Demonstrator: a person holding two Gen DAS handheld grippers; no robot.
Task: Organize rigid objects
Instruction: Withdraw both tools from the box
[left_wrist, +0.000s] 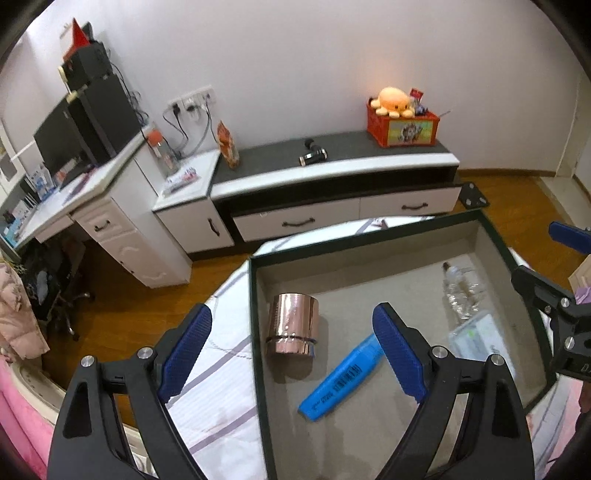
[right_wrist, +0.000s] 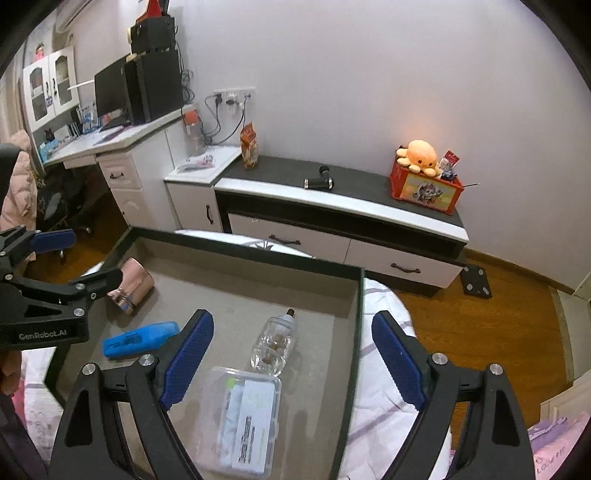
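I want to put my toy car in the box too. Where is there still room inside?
The big bare patch is the far part of the box floor, between the pink metal cup and the small glass bottle. It is crowded nearer the grippers, where the blue marker and clear plastic case lie close to the bottle.

A bed (left_wrist: 218, 373) with a white sheet crossed by pale purple stripes carries everything here. Directly on it sits a shallow open box (left_wrist: 255, 332) (dark green rim, grey-beige lining), reaching toward the bed's far edge. To the box's left and right the striped sheet shows bare (right_wrist: 380, 373). At the near right a pink and purple patterned cloth (right_wrist: 554, 443) lies by the bed's edge.
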